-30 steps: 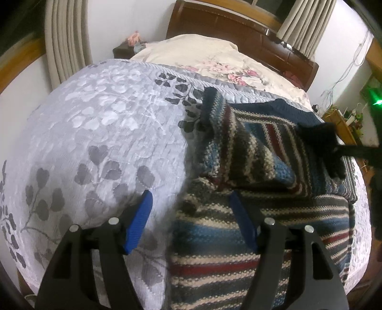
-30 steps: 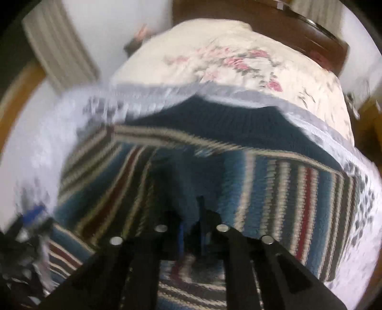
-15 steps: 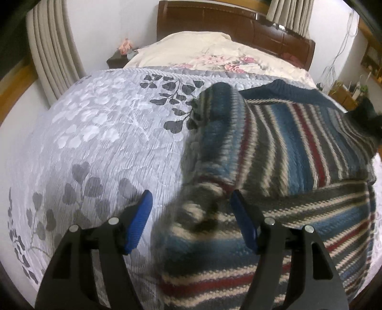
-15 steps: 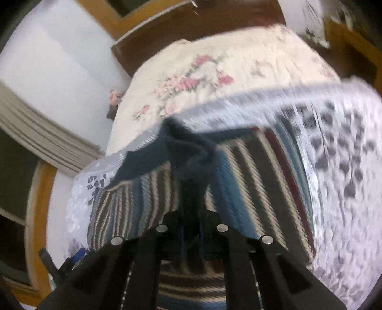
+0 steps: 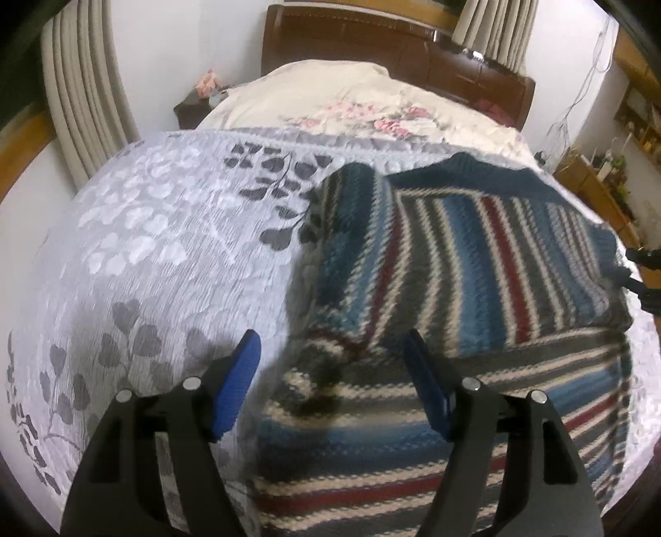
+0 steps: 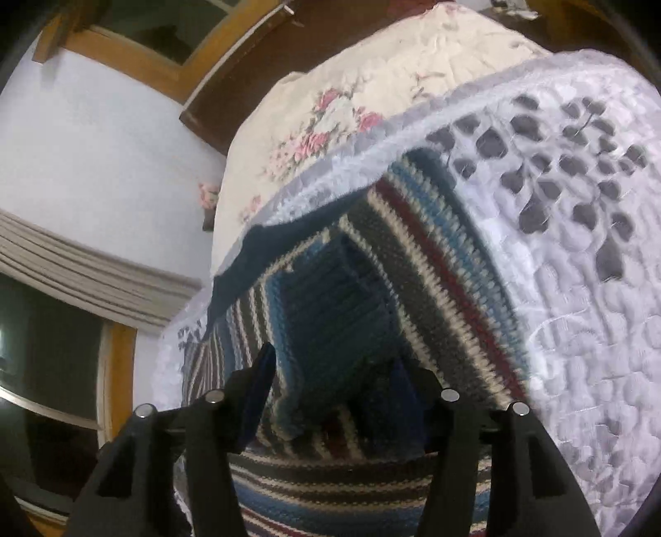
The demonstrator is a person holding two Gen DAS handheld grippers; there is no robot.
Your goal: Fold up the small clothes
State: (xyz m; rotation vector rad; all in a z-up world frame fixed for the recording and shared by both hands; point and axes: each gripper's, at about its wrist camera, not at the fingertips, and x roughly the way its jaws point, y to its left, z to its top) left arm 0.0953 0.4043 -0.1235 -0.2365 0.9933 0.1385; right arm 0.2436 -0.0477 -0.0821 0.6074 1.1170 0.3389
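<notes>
two grippers are in our hands, and both have the fingers apart, with nothing held. on the left, our left gripper (image 5: 332,371) with blue pads hovers just over the near left edge of the knitted sweater with blue, grey, cream and dark red stripes (image 5: 475,264). one finger is over the bedcover and the other over the knit, so the edge lies between them. the sweater is spread to the right and ahead of this gripper, with one part already folded across the rest. the long fold line seems to run from the left gripper toward the right side of the bed.

farther right, our right gripper (image 6: 334,392) stands open around a hanging corner of the same sweater (image 6: 413,256); the cloth is between the fingers, but they are not pressing it. we judge the right gripper is nearer to a loose corner, so the next fold probably starts there.

the sweater lies on a pale grey quilted bedcover with a dark leaf pattern (image 5: 165,248). behind it are a cream floral blanket (image 5: 351,99), a dark wooden headboard (image 5: 372,37) and beige curtains (image 5: 82,82).
</notes>
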